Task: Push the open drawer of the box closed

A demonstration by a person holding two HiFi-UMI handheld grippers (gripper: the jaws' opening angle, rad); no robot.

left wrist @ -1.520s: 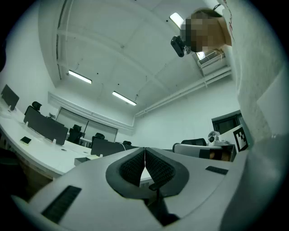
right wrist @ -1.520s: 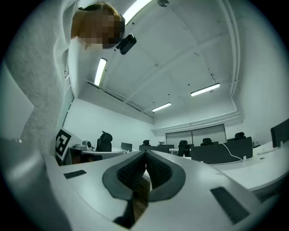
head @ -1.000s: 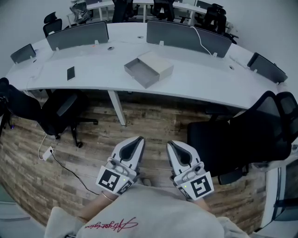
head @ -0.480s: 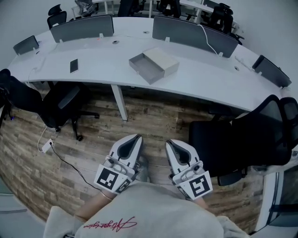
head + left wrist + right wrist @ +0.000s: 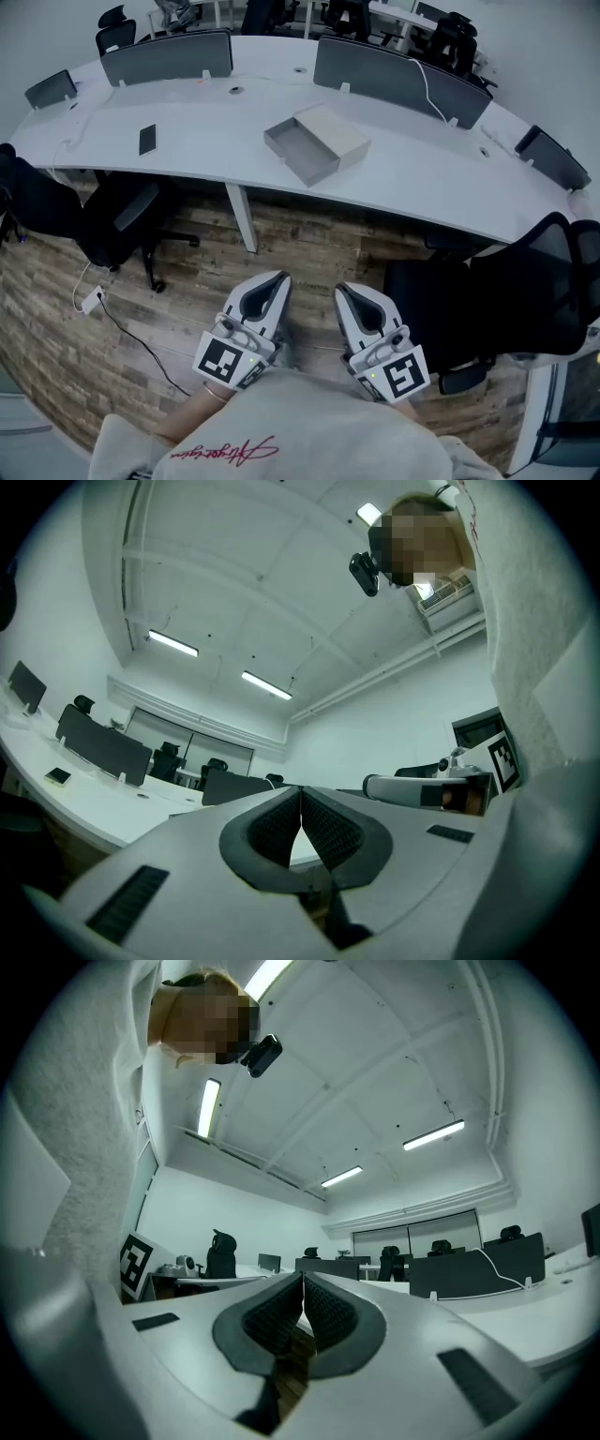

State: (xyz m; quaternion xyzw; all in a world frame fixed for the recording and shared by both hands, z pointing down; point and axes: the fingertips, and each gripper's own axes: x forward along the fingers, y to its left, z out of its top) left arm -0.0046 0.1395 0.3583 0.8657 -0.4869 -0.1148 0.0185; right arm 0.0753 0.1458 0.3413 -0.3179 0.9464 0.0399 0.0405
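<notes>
A pale grey box (image 5: pixel 335 134) sits on the long curved white desk (image 5: pixel 187 141), its drawer (image 5: pixel 298 152) pulled out toward the near left with nothing visible inside. Both grippers hang low in front of the person's body, well short of the desk and over the wooden floor. The left gripper (image 5: pixel 279 280) is shut with nothing in it; its pads meet in the left gripper view (image 5: pixel 301 819). The right gripper (image 5: pixel 342 291) is also shut and holds nothing, its pads touching in the right gripper view (image 5: pixel 303 1305).
A dark phone (image 5: pixel 146 139) lies on the desk's left part. Grey divider screens (image 5: pixel 167 56) line the desk's far side. Black office chairs stand under the desk at left (image 5: pixel 112 220) and at right (image 5: pixel 506 291). A cable and power strip (image 5: pixel 92 302) lie on the floor.
The view has shifted slightly, so the desk and box sit a little lower and further right in the frame. Both grippers stay shut and in the same place before the body.
</notes>
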